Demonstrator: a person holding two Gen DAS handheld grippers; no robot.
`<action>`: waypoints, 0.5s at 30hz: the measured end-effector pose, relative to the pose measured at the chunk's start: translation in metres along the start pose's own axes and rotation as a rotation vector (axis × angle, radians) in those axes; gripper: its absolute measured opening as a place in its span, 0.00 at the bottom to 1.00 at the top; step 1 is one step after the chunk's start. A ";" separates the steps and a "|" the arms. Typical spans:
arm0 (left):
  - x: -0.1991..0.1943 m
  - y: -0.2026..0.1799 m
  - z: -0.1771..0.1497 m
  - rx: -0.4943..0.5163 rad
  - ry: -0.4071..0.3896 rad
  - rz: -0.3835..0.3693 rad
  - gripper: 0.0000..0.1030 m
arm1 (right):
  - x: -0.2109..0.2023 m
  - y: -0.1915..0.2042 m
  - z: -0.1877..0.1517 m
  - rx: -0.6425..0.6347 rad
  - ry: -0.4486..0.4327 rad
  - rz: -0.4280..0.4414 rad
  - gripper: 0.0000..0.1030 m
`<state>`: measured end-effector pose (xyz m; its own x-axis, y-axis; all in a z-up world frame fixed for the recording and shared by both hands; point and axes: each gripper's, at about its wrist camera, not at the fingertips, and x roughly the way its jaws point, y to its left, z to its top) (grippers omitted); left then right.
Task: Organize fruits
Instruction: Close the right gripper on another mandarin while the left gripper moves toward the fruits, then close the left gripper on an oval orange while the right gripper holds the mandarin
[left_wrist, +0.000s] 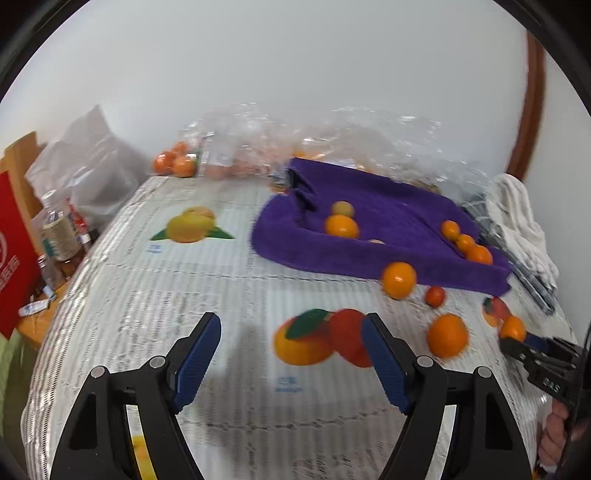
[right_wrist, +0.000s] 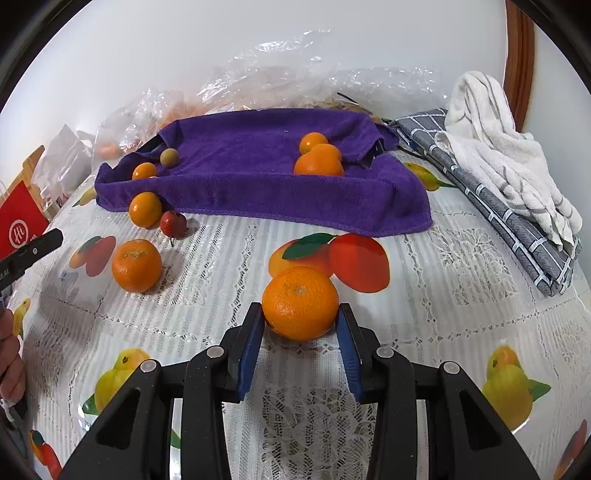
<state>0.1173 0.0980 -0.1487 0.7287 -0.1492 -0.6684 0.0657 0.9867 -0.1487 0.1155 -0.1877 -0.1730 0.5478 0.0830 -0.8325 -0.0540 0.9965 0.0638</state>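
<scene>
My right gripper (right_wrist: 300, 325) is shut on a mandarin (right_wrist: 300, 302) just above the tablecloth; it also shows in the left wrist view (left_wrist: 512, 328). A tray draped in a purple towel (right_wrist: 295, 199) holds several mandarins (right_wrist: 318, 164) and a small yellow-green fruit (right_wrist: 169, 157). Loose on the table are two mandarins (right_wrist: 136, 264) (right_wrist: 145, 209) and a small red fruit (right_wrist: 173, 223). My left gripper (left_wrist: 291, 332) is open and empty above the table, left of the loose mandarins (left_wrist: 447, 335) (left_wrist: 399, 279).
Clear plastic bags (right_wrist: 295, 74) with more fruit lie behind the tray. Folded grey and white cloths (right_wrist: 509, 166) lie at the right. A red box (left_wrist: 14, 258) and bottles (left_wrist: 59, 229) stand off the table's left edge. The tablecloth (right_wrist: 461, 277) has printed fruit pictures.
</scene>
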 end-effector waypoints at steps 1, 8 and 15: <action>0.000 -0.003 0.000 0.011 0.000 -0.017 0.74 | -0.002 0.000 0.000 0.003 -0.008 0.003 0.39; 0.010 -0.034 0.011 0.008 0.095 -0.137 0.73 | -0.011 -0.012 -0.001 -0.016 -0.048 -0.015 0.39; 0.038 -0.061 0.035 -0.004 0.124 -0.121 0.73 | -0.007 -0.025 0.000 0.003 -0.039 0.026 0.39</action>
<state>0.1649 0.0345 -0.1390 0.6258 -0.2742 -0.7302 0.1453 0.9608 -0.2363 0.1130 -0.2133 -0.1683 0.5784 0.1095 -0.8084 -0.0664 0.9940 0.0871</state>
